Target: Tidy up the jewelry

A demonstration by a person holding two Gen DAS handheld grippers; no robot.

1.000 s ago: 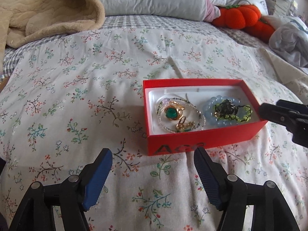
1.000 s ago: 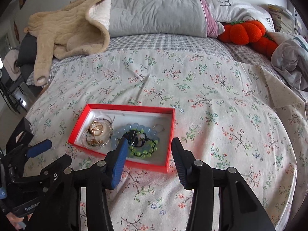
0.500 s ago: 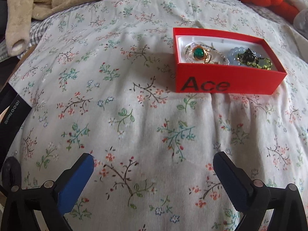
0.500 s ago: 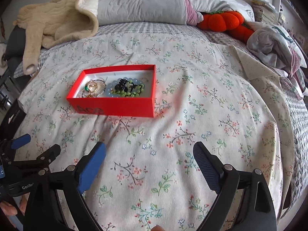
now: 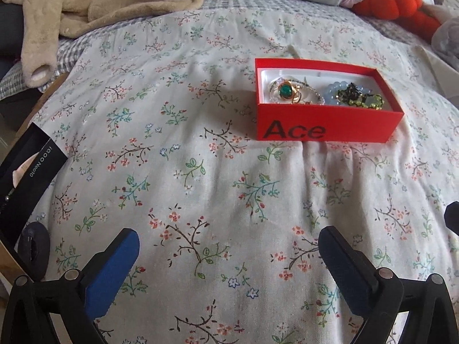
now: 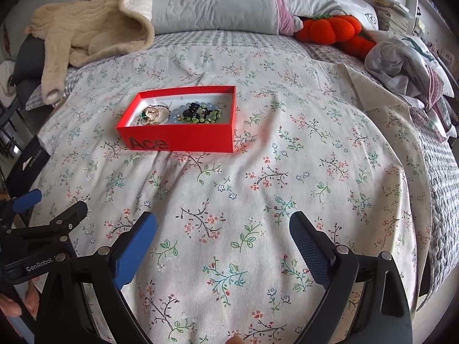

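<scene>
Left wrist view shows a red box [image 5: 327, 127] printed "Ace" sitting on the floral bedspread [image 5: 200, 172], ahead and to the right of the left gripper [image 5: 229, 261], well apart from it. Inside its white lining, a gold ring with a green stone [image 5: 285, 90] lies on a clear beaded bracelet [image 5: 311, 96] at the left end, and a pale blue bead bracelet [image 5: 331, 93] tangles with a green bead bracelet [image 5: 371, 101] and a black piece at the right end.

Right wrist view has the same box ahead and to the left of the right gripper [image 6: 223, 240], also well apart. Both sets of jaws stand wide apart and hold nothing.

My judgement: everything here is light. The bracelets are limp strings of smooth beads that will sag and may drag their neighbours out, so pinch across a single strand at the edge of the pile, not the tangled middle. The ring is small, hard and slippery; grip it across the band, not on the stone. The box looks like thin card and will likely slide on the soft bedding, so brace or hold it by a long wall.
</scene>
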